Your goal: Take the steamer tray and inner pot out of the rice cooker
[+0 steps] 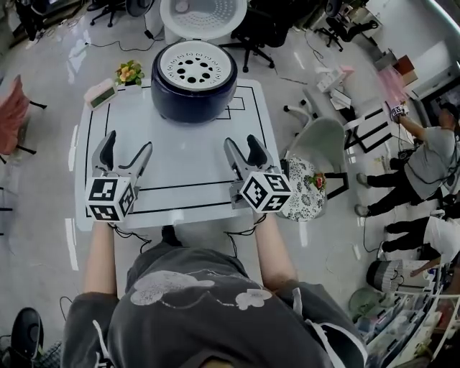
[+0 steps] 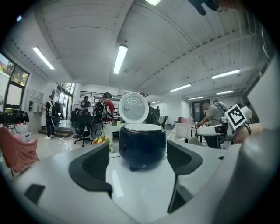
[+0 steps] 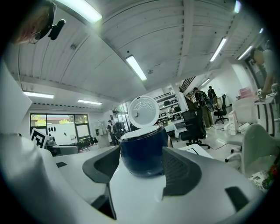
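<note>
The left gripper [image 1: 128, 144] has its jaws spread, and nothing is held between them. The right gripper [image 1: 241, 141] is the same, spread wide and empty. Each gripper view shows the cooker through the gap between the jaws, but it stands well beyond them and nothing touches it. Both grippers hover low over the near half of the white tabletop [image 1: 180, 172], side by side and pointing at the far end.

The rice cooker [image 1: 194, 97], dark blue and round, stands at the far end of the tabletop. Its lid [image 1: 203, 13] is swung up and back. The steamer tray [image 1: 192, 66], white and pierced with holes, sits in the cooker's mouth. I cannot see the inner pot and take it to be under the tray.

As I read it, the task has not started. This is the approach, with no grasp made yet. The tray has to come out first because it covers the pot. That calls for reaching forward to the cooker's rim and closing the jaws on the tray's edge, then lifting it straight up. The other gripper may need to steady the body.

By my count there are two grippers, one cooker, one lid and one tray. Left of the cooker there is one small bunch of flowers [image 1: 129, 72] and one small boxy gadget [image 1: 100, 93].
</note>
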Demonstrator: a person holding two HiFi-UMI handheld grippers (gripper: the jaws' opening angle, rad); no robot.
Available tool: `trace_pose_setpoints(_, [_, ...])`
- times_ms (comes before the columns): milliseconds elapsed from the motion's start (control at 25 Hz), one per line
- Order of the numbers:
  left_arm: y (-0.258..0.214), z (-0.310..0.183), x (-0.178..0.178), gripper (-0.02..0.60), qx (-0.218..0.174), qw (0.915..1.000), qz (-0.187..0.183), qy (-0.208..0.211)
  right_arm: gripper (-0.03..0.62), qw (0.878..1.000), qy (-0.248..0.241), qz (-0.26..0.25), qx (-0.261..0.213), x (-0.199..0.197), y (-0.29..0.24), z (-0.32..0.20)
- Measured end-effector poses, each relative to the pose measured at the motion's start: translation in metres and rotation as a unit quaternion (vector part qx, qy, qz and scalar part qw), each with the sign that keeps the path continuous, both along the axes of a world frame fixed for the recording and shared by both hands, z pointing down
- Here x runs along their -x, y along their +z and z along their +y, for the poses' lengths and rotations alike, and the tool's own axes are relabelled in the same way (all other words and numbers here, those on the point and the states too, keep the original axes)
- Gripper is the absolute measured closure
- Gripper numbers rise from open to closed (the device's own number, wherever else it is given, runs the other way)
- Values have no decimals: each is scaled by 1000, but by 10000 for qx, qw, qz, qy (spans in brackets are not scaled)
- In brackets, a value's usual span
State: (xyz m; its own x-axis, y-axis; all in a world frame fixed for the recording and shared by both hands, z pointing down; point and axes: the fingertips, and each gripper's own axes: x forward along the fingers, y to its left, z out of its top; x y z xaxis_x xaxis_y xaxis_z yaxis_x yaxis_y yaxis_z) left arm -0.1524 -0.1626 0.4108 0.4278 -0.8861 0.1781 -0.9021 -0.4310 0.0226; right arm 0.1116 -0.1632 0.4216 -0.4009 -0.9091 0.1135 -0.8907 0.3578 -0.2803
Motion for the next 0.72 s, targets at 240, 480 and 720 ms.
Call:
trace_pose_setpoints(240, [-18,-45,17,178,-257,9995,6,210,295,9997,198,145,-84,14,-16,-38])
trace_pose_setpoints(480, [-24,-77,19,178,-411,9984,100,380,295,9988,430,227,-97,9,-28,-67])
trace_pose_setpoints(720, [-20,-92,11,178,-414,9978,150,506,295,9984,522,224,-18,-1,-33,-87])
